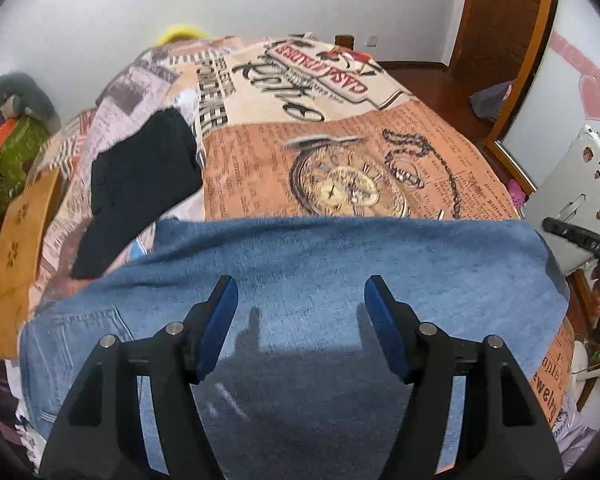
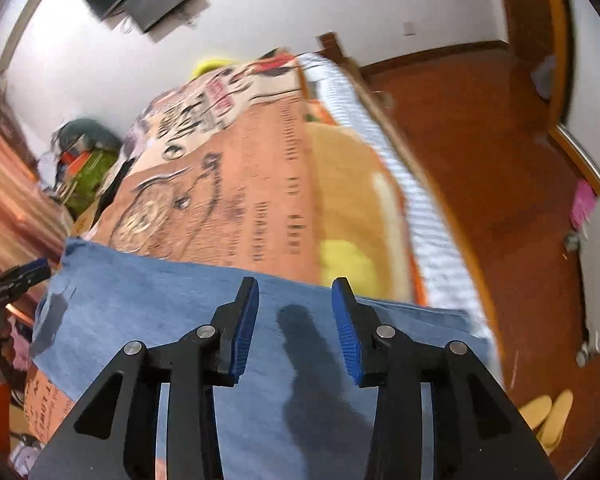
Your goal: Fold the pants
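Observation:
Blue denim pants [image 1: 340, 264] lie folded flat across the near part of the bed; a back pocket shows at their left end. My left gripper [image 1: 300, 300] hovers above them, jaws wide apart, nothing between the blue pads. In the right wrist view the same pants [image 2: 160, 292] stretch from left to right under my right gripper [image 2: 295, 304], which stands open with an empty gap and casts a shadow on the denim. The left gripper's blue fingertips [image 2: 32, 270] show at the left edge there. The right gripper's black body [image 1: 580, 240] shows at the right edge of the left wrist view.
The bed carries a printed cover [image 1: 340, 152] with a pocket-watch picture. A dark garment [image 1: 140, 184] lies at its far left. A wooden chair back [image 1: 20, 248] stands left of the bed. Wooden floor [image 2: 500, 200] with yellow slippers [image 2: 548, 416] lies right.

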The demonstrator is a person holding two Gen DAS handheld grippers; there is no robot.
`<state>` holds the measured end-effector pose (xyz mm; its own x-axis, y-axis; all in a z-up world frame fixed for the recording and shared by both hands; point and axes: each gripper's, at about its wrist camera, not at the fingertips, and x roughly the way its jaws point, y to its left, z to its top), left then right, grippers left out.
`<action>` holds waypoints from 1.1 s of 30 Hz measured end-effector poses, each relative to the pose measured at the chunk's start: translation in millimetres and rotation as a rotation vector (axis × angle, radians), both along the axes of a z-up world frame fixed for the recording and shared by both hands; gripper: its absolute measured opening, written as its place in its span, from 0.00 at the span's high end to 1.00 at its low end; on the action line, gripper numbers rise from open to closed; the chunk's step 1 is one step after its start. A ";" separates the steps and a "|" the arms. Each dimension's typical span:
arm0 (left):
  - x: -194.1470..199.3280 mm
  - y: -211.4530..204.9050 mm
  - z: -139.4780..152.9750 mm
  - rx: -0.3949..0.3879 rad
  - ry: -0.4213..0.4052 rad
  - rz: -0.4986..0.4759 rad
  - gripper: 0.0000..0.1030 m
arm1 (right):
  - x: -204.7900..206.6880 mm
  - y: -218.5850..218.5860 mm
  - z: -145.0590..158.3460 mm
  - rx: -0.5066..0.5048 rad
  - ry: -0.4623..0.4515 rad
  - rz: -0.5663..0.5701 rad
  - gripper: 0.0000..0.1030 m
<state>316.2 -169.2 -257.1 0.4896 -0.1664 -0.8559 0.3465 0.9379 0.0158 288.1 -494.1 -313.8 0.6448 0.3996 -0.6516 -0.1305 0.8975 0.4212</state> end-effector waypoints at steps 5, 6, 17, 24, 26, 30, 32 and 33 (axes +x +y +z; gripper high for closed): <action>-4.1 18.8 -34.1 0.012 0.112 0.027 0.36 | 1.9 15.9 -24.9 -0.028 0.019 -0.013 0.67; -9.4 23.6 -36.7 -0.010 0.104 0.024 0.36 | 0.1 14.3 -25.2 -0.018 0.024 -0.014 0.69; -29.5 31.9 -21.8 0.055 0.046 -0.065 0.36 | -37.6 5.4 -15.6 -0.092 0.059 -0.100 0.67; 27.3 88.8 4.2 0.012 0.008 0.074 0.36 | -35.7 31.1 18.7 -0.114 0.018 -0.044 0.63; 35.3 110.1 6.7 0.006 -0.004 0.125 0.36 | -21.7 55.6 34.8 -0.138 -0.017 0.023 0.63; 42.9 158.9 5.7 -0.023 -0.019 0.214 0.36 | 15.1 118.3 66.7 -0.159 -0.093 0.175 0.63; 48.5 180.2 0.6 -0.017 -0.018 0.250 0.36 | 33.3 156.2 80.2 -0.156 -0.131 0.252 0.63; 50.7 188.4 -2.5 -0.016 -0.016 0.260 0.36 | 44.3 180.5 87.2 -0.150 -0.149 0.298 0.63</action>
